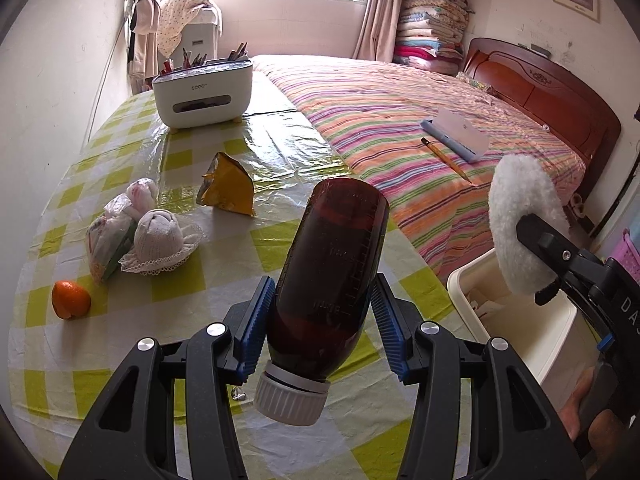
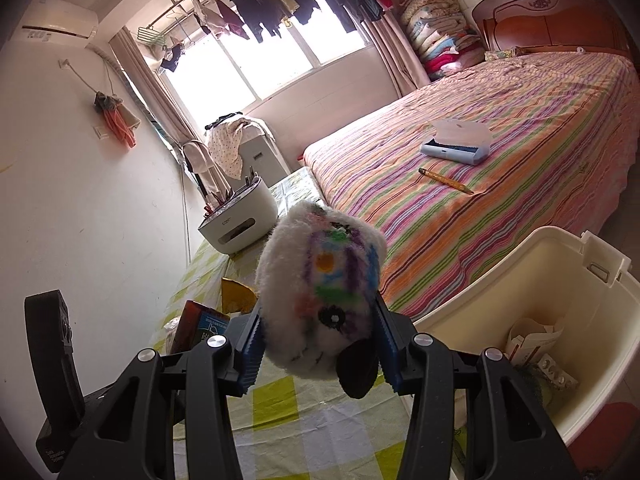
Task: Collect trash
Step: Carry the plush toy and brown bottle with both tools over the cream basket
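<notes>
The left tongs [image 1: 320,328] grip a brown bottle [image 1: 332,276] above the bench [image 1: 248,240]; the right tongs [image 2: 318,344] clamp a fuzzy toy [image 2: 320,284]. Carry each squarely over the bin [image 2: 500,276], probably part-filled, before releasing.

Brown bottle [image 1: 332,272], white cap. Fluffy white item [image 2: 320,296], multicoloured streaks. Green-and-white checked tablecloth [image 1: 132,344]; orange peel [image 1: 70,300] at nine o'clock. Cream bin [image 2: 500,280]. Pink-striped bedspread [image 1: 400,120].

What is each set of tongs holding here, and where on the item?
Left tongs: a brown bottle, clamped across its lower body just above the white cap. Right tongs: a fluffy white toy with coloured marks, squeezed at its sides.
</notes>
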`<action>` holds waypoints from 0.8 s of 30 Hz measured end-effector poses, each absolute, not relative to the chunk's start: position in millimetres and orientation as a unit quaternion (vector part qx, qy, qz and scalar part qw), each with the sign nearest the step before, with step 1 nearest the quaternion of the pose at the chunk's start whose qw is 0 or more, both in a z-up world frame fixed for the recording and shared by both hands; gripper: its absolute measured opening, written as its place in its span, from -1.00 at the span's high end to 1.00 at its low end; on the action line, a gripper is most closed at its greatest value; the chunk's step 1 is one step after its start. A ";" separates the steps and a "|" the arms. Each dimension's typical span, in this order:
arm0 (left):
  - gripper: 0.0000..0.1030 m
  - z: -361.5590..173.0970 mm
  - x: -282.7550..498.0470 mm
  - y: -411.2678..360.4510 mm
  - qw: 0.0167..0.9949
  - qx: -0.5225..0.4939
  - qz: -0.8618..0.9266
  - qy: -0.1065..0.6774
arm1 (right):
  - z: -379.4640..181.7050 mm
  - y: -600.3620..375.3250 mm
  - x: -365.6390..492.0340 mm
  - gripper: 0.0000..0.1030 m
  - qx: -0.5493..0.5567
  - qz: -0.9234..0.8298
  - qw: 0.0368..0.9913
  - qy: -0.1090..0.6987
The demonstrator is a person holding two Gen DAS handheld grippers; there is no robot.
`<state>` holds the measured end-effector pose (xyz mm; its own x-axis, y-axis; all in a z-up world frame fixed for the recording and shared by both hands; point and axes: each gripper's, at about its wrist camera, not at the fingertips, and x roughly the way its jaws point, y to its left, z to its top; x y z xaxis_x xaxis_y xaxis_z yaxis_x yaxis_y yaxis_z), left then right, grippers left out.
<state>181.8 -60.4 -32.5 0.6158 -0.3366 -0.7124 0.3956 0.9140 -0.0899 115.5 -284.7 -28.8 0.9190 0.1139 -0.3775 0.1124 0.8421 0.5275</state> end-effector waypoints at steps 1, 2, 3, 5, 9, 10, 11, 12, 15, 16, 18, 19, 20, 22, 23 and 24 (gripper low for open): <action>0.06 -33.0 180.4 -62.6 0.897 0.039 -0.207 0.388 | -29.1 -287.5 114.1 0.10 0.283 -0.003 0.938 0.200; 0.06 -33.5 179.3 -64.2 0.897 0.039 -0.210 0.388 | -29.3 -290.3 112.1 0.11 0.284 -0.007 0.938 0.198; 0.06 -34.0 177.7 -66.7 0.896 0.040 -0.214 0.388 | -29.4 -292.4 110.4 0.10 0.285 -0.010 0.938 0.196; 0.06 -35.0 175.2 -72.0 0.894 0.043 -0.220 0.388 | -30.3 -297.0 106.5 0.10 0.288 -0.017 0.938 0.193; 0.06 -37.2 170.4 -80.8 0.890 0.047 -0.234 0.389 | -32.3 -303.3 100.7 0.10 0.294 -0.028 0.936 0.191; 0.06 -37.3 169.6 -82.7 0.889 0.047 -0.237 0.389 | -32.8 -305.1 99.4 0.10 0.295 -0.031 0.936 0.191; 0.06 -37.4 167.9 -85.3 0.889 0.047 -0.240 0.388 | -33.2 -306.9 97.9 0.10 0.295 -0.035 0.936 0.191; 0.06 -37.5 166.7 -87.5 0.888 0.047 -0.243 0.388 | -33.6 -308.2 95.8 0.10 0.294 -0.042 0.936 0.190; 0.06 -38.4 162.8 -94.6 0.886 0.050 -0.252 0.386 | -35.3 -313.2 89.9 0.10 0.295 -0.055 0.936 0.186; 0.06 -38.6 161.4 -96.9 0.885 0.052 -0.256 0.385 | -36.6 -315.1 88.2 0.10 0.297 -0.059 0.935 0.185; 0.06 -38.9 159.6 -101.4 0.883 0.056 -0.261 0.385 | -38.6 -319.6 85.3 0.10 0.301 -0.068 0.933 0.186; 0.06 -39.2 158.7 -103.0 0.883 0.057 -0.262 0.384 | -39.4 -321.6 84.0 0.10 0.302 -0.073 0.932 0.186; 0.06 -39.7 156.5 -105.7 0.883 0.058 -0.264 0.385 | -40.2 -323.6 82.9 0.10 0.304 -0.078 0.931 0.185; 0.06 -40.2 155.3 -108.7 0.881 0.060 -0.268 0.386 | -40.5 -326.6 80.6 0.10 0.308 -0.087 0.930 0.184; 0.06 -40.1 155.0 -109.8 0.880 0.060 -0.269 0.387 | -40.5 -328.1 80.0 0.10 0.310 -0.090 0.929 0.183; 0.06 -39.8 154.9 -111.0 0.880 0.060 -0.270 0.386 | -40.7 -330.0 79.5 0.10 0.311 -0.094 0.928 0.182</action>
